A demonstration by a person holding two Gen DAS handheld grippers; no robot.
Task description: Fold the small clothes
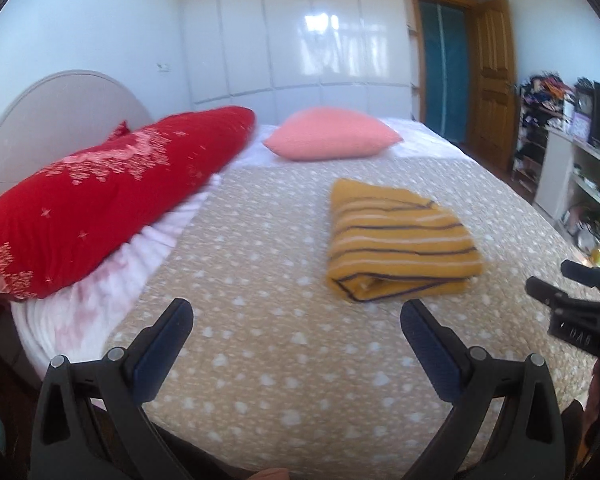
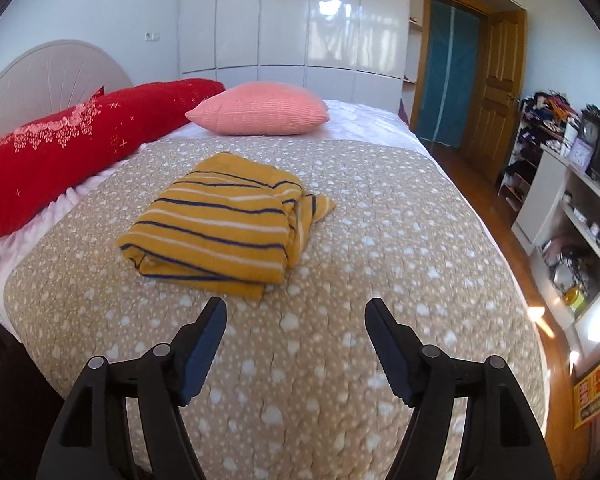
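Not much to read here, honestly. In the left wrist view there's a black device [image 1: 580,320] at the right edge with a few pale characters stamped on it, but they're sideways and too blurry to make out. In the right wrist view, a yellow and red poster [image 2: 594,394] sits low on the right with lines of print on it, too small and smeared to read. The clock [image 2: 591,130] on the shelf unit shows a dial, numbers not legible.

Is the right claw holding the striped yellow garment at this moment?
No, the right claw is open above the bedspread, short of the folded striped yellow garment.
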